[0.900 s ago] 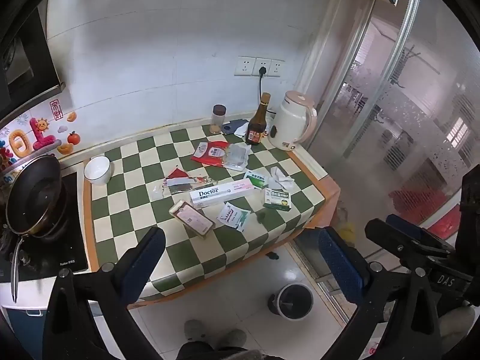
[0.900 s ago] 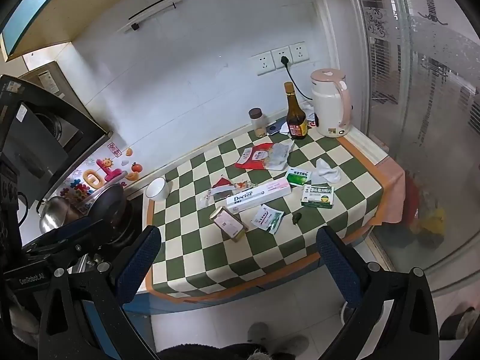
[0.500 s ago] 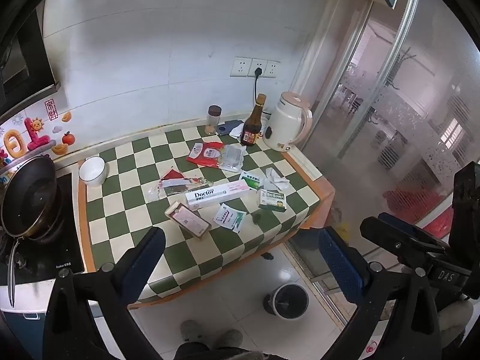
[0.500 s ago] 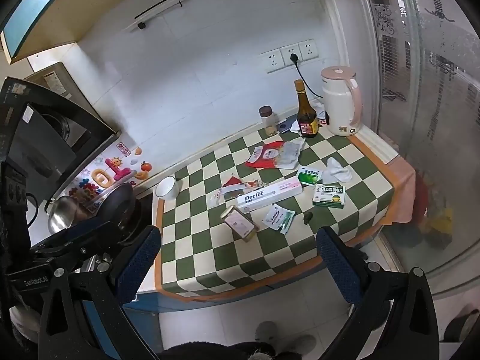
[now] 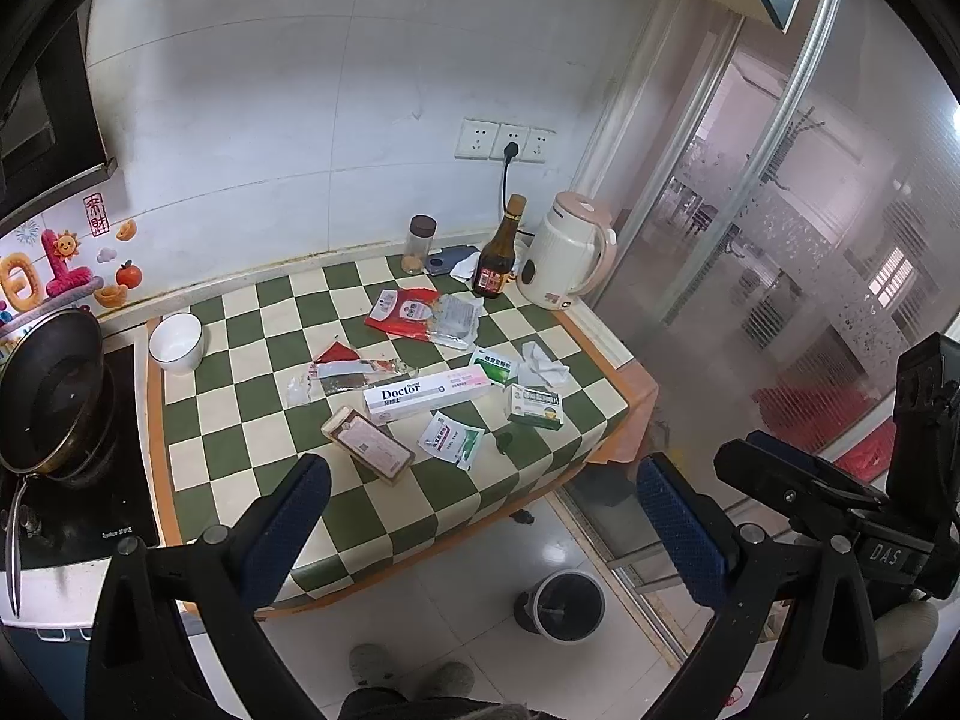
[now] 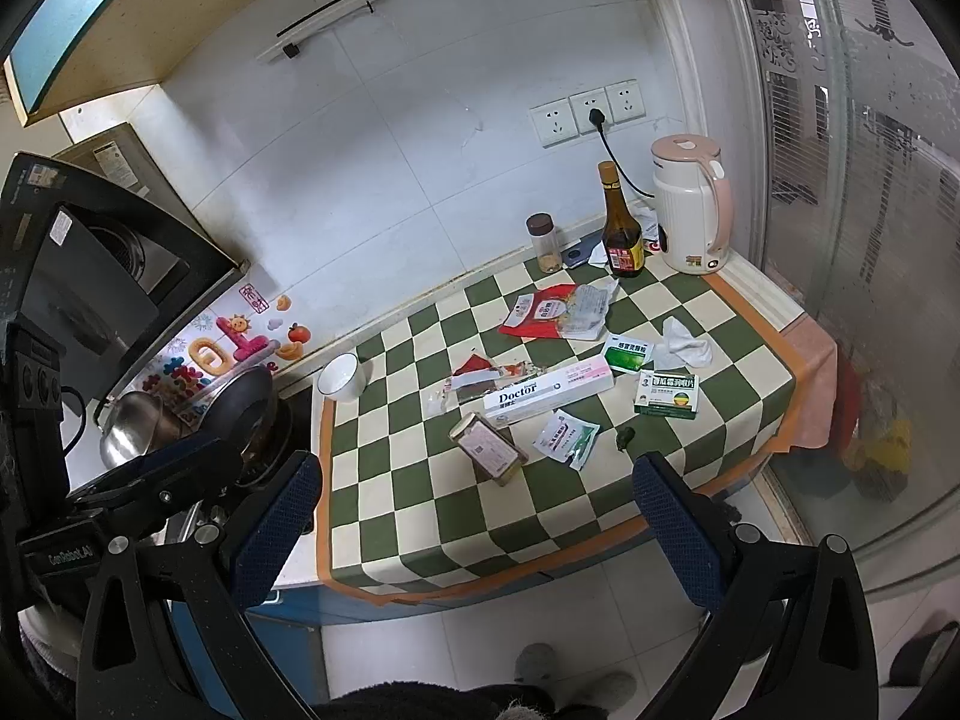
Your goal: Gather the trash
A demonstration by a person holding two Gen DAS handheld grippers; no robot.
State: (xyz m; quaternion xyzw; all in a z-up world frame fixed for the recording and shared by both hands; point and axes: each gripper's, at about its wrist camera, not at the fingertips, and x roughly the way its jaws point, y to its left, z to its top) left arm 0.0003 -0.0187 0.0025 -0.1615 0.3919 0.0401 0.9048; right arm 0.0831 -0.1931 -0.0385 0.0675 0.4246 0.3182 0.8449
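Green-and-cream checkered counter (image 5: 252, 396) strewn with packaging

On it lie a long white "Doctor" toothpaste box (image 5: 433, 394), a red snack wrapper (image 5: 401, 313), a green-and-white medicine box (image 5: 535, 406), a crumpled white tissue (image 5: 543, 365) and a small dark scrap (image 5: 505, 441), perhaps a cap; a white ceramic bowl (image 5: 176, 342), brown glass bottle (image 5: 497, 261) and cream kettle (image 5: 567, 261) stand along its edges.

light: soft daylight through frosted glass door (image 5: 840, 228) | shadows: faint | glare: mild, upper right | focus: sharp | edges: heavy fisheye bending, black vignette

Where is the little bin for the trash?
In the left wrist view, the bin stands on the floor below the checkered counter's front edge, near the sliding glass door.
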